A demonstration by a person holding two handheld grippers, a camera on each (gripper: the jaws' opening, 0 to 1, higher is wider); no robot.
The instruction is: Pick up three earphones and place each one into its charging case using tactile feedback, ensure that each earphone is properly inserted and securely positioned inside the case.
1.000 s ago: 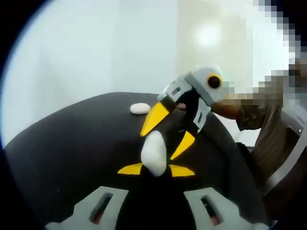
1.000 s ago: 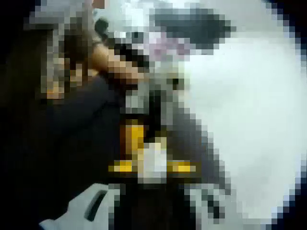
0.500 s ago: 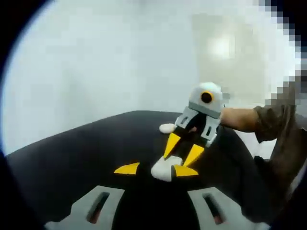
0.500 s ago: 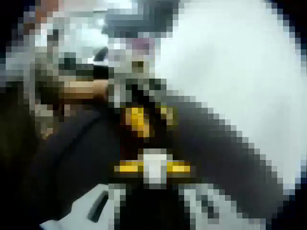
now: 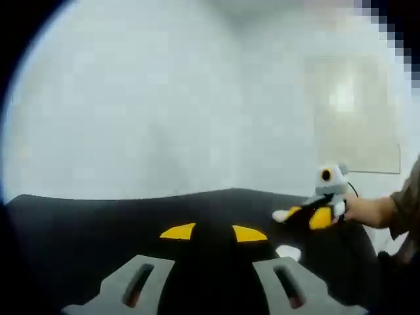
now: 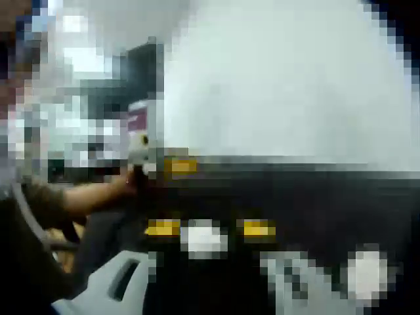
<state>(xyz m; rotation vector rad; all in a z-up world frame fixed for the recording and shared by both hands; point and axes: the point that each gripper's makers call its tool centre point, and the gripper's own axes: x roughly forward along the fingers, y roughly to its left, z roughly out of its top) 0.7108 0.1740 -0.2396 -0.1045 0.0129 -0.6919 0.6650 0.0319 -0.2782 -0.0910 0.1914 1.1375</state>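
My left gripper (image 5: 213,232) is open above the black table (image 5: 98,230), with nothing between its yellow tips. At the right of the left gripper view, a hand holds my right gripper (image 5: 303,214) low over the table, with a white rounded case (image 5: 281,214) at its yellow tips. In the coarse, blocky right gripper view, that white case (image 6: 204,238) sits between the yellow tips of the right gripper (image 6: 210,228). The left gripper (image 6: 143,154) stands far off at the left. A second small white piece (image 5: 289,252) lies on the table near my left jaw.
A pale wall (image 5: 164,98) rises behind the table's far edge. A sleeve and forearm (image 5: 394,213) reach in from the right. Another white blob (image 6: 366,272) lies low right in the right gripper view.
The white case has left my left gripper's jaws, which now stand empty. The right gripper closed in on it, then drew away to the right with it.
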